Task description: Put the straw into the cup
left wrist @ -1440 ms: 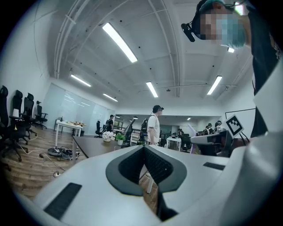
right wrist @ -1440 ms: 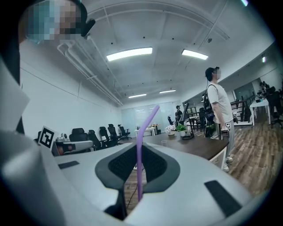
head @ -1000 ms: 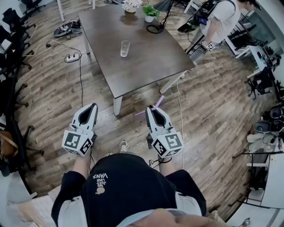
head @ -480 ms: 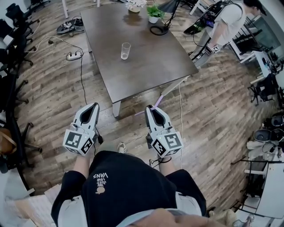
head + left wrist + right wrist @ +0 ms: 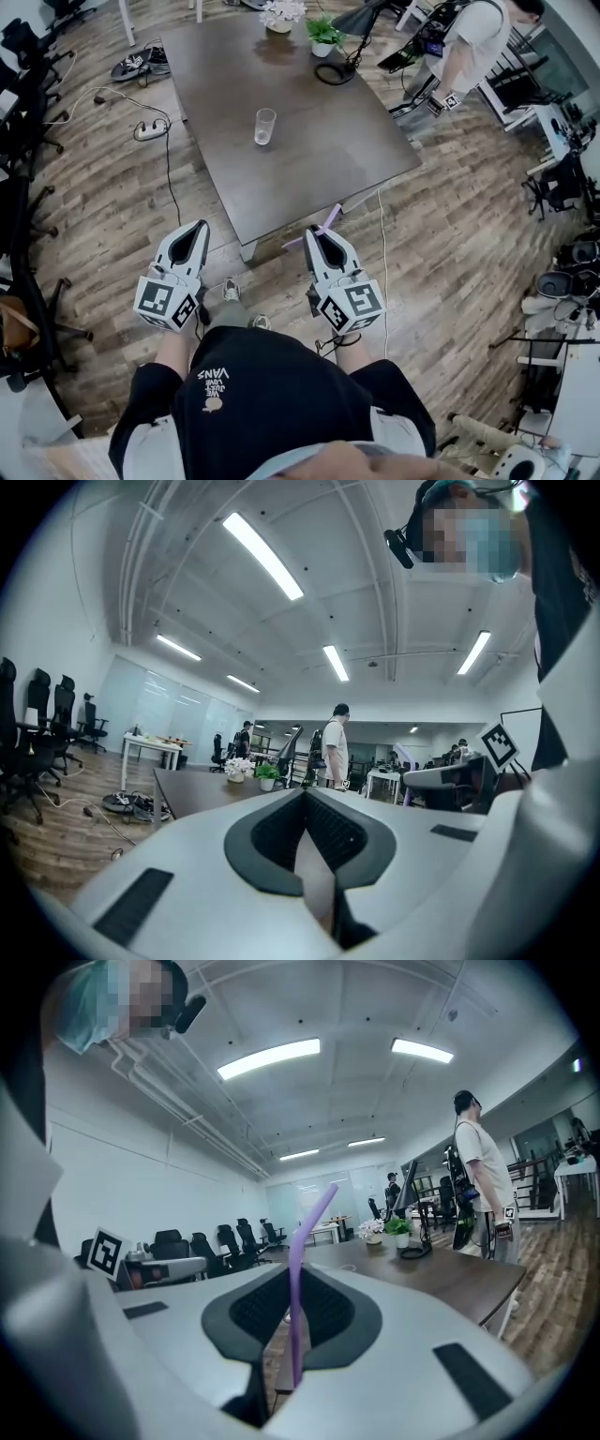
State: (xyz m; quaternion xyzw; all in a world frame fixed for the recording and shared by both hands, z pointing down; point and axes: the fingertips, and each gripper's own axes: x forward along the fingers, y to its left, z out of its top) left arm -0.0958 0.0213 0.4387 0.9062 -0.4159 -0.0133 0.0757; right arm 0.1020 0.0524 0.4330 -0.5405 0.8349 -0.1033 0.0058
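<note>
The thin purple plastic straw (image 5: 296, 1307) is pinched crosswise between the almost closed jaws of the right tool (image 5: 318, 234), with its bent upper end slanting up past the jaws and a shorter length sticking out below. It is held over the wooden plank floor (image 5: 450, 244), just short of the near edge of the dark brown rectangular counter (image 5: 319, 159). The left tool (image 5: 195, 226) is held level beside it with its jaws brought together and nothing between them. The tall clear drinking glass (image 5: 264, 127), taken to be the cup, stands alone and upright on the counter, well apart from both tools, so the whole approach is judged to lie ahead. Several failures can be foreseen. The straw is gripped at a single narrow spot and is likely to be swivelled or slid between the pads if either end is brushed against the counter's edge. The glass looks light and narrow-mouthed, so it could be pushed over or shoved along if the straw's tip is brought against its rim or wall rather than down into its mouth. If the straw is released while tilted or not yet inside, it could be dropped onto the counter or the floor. Steadying the glass with the empty left tool would probably lessen these risks.
</note>
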